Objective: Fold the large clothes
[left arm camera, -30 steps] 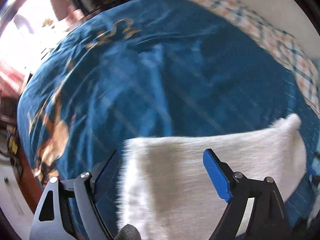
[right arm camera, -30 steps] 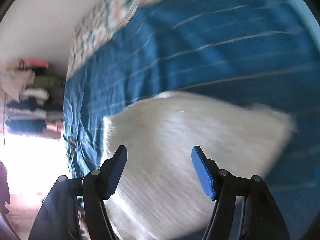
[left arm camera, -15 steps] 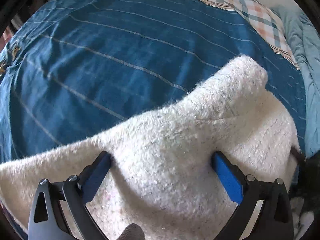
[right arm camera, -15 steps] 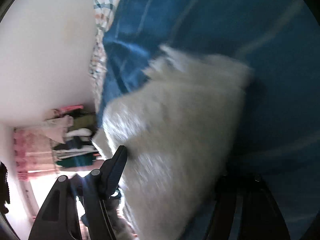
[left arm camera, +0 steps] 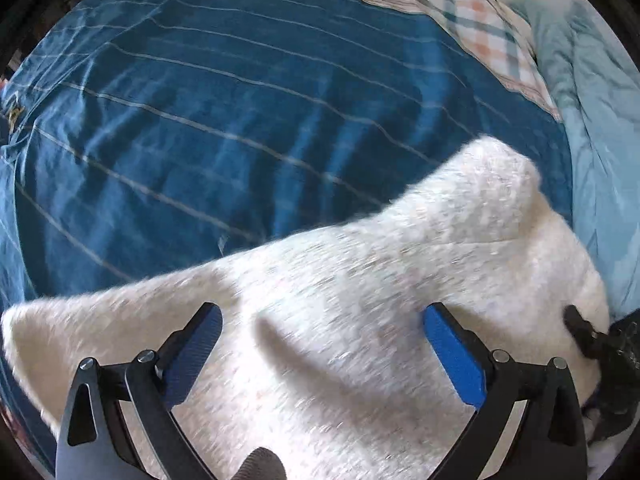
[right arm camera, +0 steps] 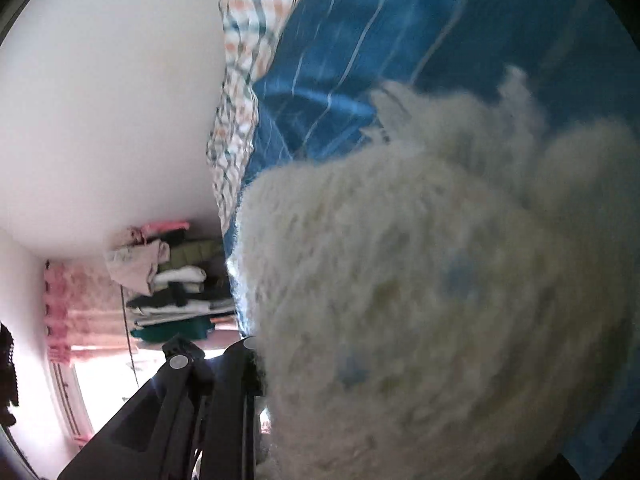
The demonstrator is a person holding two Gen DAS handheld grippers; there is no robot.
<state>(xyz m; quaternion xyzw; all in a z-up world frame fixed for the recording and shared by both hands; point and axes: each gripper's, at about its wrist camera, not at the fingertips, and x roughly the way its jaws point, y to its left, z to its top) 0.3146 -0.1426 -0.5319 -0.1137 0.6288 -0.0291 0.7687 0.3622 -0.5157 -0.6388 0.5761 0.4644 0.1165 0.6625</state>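
Note:
A fluffy white garment (left arm camera: 360, 300) lies on a blue striped bed sheet (left arm camera: 240, 120). My left gripper (left arm camera: 320, 340) is open, its blue-padded fingers (left arm camera: 452, 348) spread wide just over the garment's near part. In the right wrist view the white garment (right arm camera: 420, 300) is bunched up close to the lens and fills the frame. It hides the right gripper's fingertips; only the left finger's black arm (right arm camera: 224, 380) shows, pressed against the cloth. The right gripper also shows as a black shape (left arm camera: 600, 352) at the garment's right edge in the left wrist view.
A plaid pillow (left arm camera: 460, 12) lies at the bed's far edge and a light blue quilt (left arm camera: 600, 120) at the right. In the right wrist view a white wall (right arm camera: 100, 100), a stack of folded clothes (right arm camera: 172, 280) and a pink curtain (right arm camera: 72, 308) stand at the left.
The right gripper went from open over the flat garment to buried in bunched cloth, lifting it. The left gripper swung right over the garment and stays open.

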